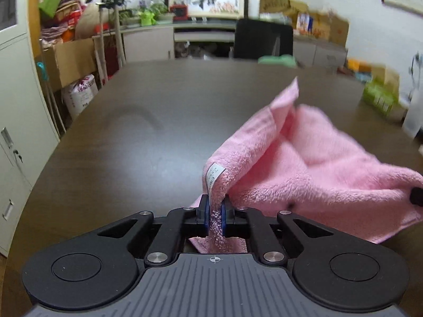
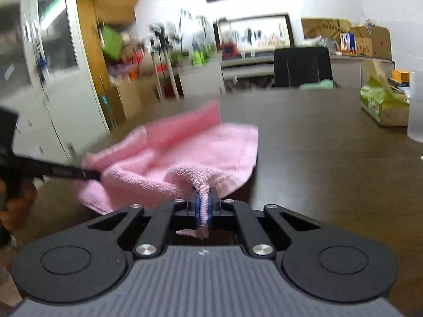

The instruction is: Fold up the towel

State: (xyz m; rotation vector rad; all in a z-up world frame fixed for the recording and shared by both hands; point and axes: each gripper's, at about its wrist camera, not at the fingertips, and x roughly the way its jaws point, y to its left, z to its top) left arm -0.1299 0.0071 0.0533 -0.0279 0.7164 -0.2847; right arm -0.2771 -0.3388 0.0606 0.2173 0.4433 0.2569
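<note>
A pink towel (image 1: 312,163) lies rumpled on the dark brown table (image 1: 148,132), partly lifted, with one corner sticking up. My left gripper (image 1: 214,211) is shut on a towel edge that carries a white label. In the right wrist view the same pink towel (image 2: 190,148) spreads ahead and to the left. My right gripper (image 2: 203,206) is shut on a bunched corner of it. The left gripper's black finger (image 2: 71,172) reaches into the towel from the left side, held by a hand (image 2: 13,206).
A green packet (image 2: 380,105) and a pale translucent container (image 2: 416,105) sit at the table's right side. A green cloth (image 1: 277,60) lies at the far edge before a black chair (image 1: 264,38). White cabinets (image 1: 15,105) and boxes stand left.
</note>
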